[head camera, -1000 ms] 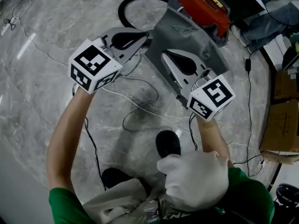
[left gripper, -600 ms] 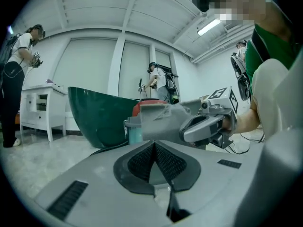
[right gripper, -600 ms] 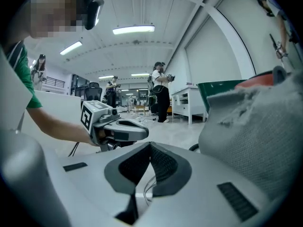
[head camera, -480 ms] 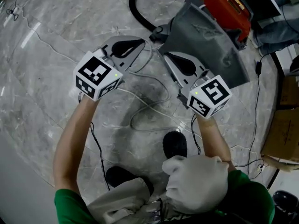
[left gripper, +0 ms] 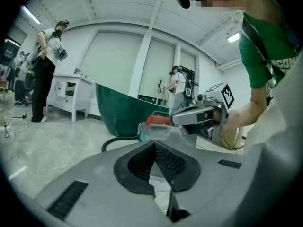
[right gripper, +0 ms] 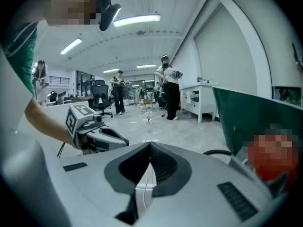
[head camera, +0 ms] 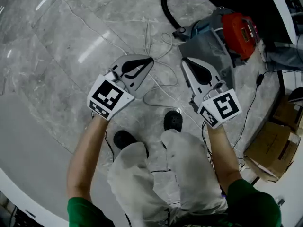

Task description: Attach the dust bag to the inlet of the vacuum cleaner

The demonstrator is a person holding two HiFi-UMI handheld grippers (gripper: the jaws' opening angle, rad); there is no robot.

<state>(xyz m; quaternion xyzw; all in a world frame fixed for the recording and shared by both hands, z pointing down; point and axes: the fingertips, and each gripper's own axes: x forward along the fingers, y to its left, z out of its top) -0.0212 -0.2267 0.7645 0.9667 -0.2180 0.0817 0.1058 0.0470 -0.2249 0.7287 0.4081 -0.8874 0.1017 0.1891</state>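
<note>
Grey moulded jaws of the right tool [head camera: 185, 61] are lying clenched, pad against pad, with nothing between them. The left tool [head camera: 150, 60] is showing the same in its own view, tips meeting and gripping nothing. Both are hovering above the marble floor [head camera: 71, 46], pointing forward and slightly down, on the person's side of the vacuum cleaner [head camera: 239, 27].

Just ahead of the right tool, between it and the vacuum cleaner, the grey dust bag [head camera: 213, 47] is lying slumped against the cleaner's near flank. Its fabric appears to be spreading from the red-lidded body back toward the person, so its long axis is running roughly along the line in which the right tool is pointing. No view is showing the inlet, or whether the bag's collar is sitting on it.

The right tool is plainly the nearer one to the bag. The left tool is hanging well apart from the vacuum cleaner, across a loose tangle of white cables [head camera: 156, 91]. Judging from this, the coming move is asking the right tool to unclench, travel forward and a little rightward, and take the bag's upper edge, with the left tool coming across to steady it. A black hose [head camera: 166, 4] is curling out beyond the vacuum cleaner's left side, and cardboard boxes [head camera: 271, 148] are standing on its near right.
</note>
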